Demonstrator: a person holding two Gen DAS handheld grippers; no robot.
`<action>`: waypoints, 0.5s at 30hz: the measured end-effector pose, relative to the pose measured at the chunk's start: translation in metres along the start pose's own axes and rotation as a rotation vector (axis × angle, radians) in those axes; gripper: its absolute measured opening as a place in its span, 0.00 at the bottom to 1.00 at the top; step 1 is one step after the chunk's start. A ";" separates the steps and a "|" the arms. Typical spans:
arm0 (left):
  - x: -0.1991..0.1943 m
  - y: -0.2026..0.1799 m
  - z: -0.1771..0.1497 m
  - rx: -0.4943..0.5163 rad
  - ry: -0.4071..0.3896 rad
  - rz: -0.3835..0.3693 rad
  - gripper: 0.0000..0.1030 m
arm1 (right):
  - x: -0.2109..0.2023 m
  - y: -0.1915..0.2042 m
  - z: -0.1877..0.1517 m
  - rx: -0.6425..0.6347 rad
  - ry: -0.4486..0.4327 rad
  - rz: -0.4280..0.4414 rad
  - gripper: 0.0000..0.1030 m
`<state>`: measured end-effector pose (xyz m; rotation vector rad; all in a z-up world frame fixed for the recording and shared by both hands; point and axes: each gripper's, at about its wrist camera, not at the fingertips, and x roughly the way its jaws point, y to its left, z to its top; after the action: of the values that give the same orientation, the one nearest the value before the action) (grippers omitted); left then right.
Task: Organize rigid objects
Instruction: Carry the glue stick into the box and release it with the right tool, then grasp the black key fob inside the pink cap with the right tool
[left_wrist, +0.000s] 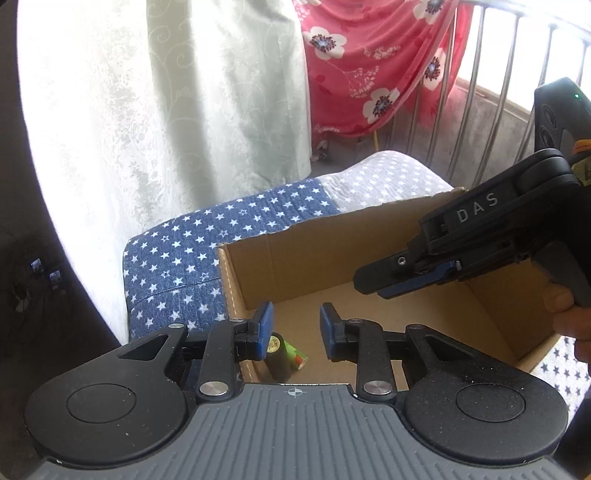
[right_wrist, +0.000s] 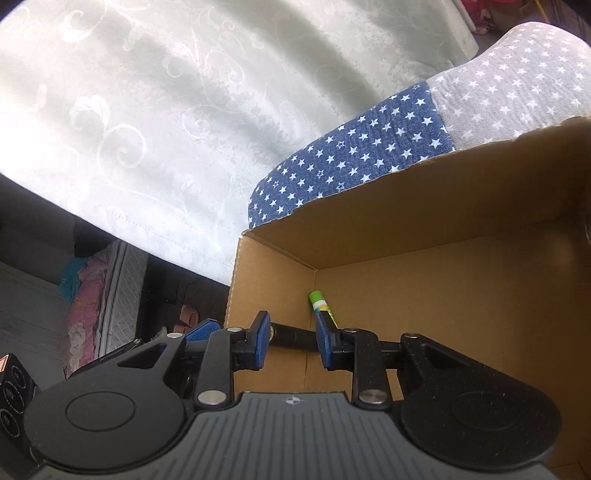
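- Cardboard box (left_wrist: 369, 258) is sitting open on a star-print cloth (left_wrist: 177, 258); a black tube (left_wrist: 277, 356) and a green tube (left_wrist: 297, 359) are lying on its floor in the corner at about 7 o'clock in the left wrist view.
- Left gripper (left_wrist: 295, 328) is tilting down over the box's near edge, its blue pads standing a small way apart with nothing between them; the tubes are showing below and beyond the left pad.
- Right gripper (left_wrist: 373, 288) is reaching in from 3 o'clock in that view, pointing down-left above the box floor, a hand (left_wrist: 572, 317) gripping its handle.
- Right wrist view is showing what the other cannot: the right gripper (right_wrist: 291, 343) has its pads slightly parted and empty, the tubes lying past them.
- Left wrist view alone is showing a red flowered cloth (left_wrist: 369, 66) and metal railing (left_wrist: 506, 74) at 1 o'clock.
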<state>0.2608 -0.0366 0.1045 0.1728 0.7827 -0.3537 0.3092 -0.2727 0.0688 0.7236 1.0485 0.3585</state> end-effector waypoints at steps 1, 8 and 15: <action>-0.010 -0.001 -0.004 -0.003 -0.017 -0.005 0.31 | -0.013 0.002 -0.008 -0.014 -0.014 0.016 0.29; -0.080 -0.021 -0.066 -0.014 -0.111 -0.051 0.37 | -0.094 0.004 -0.081 -0.112 -0.143 0.153 0.29; -0.096 -0.060 -0.145 0.009 -0.117 -0.108 0.37 | -0.111 -0.030 -0.163 -0.107 -0.139 0.204 0.33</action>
<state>0.0801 -0.0281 0.0704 0.1176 0.6765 -0.4661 0.1116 -0.2992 0.0718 0.7497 0.8199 0.5281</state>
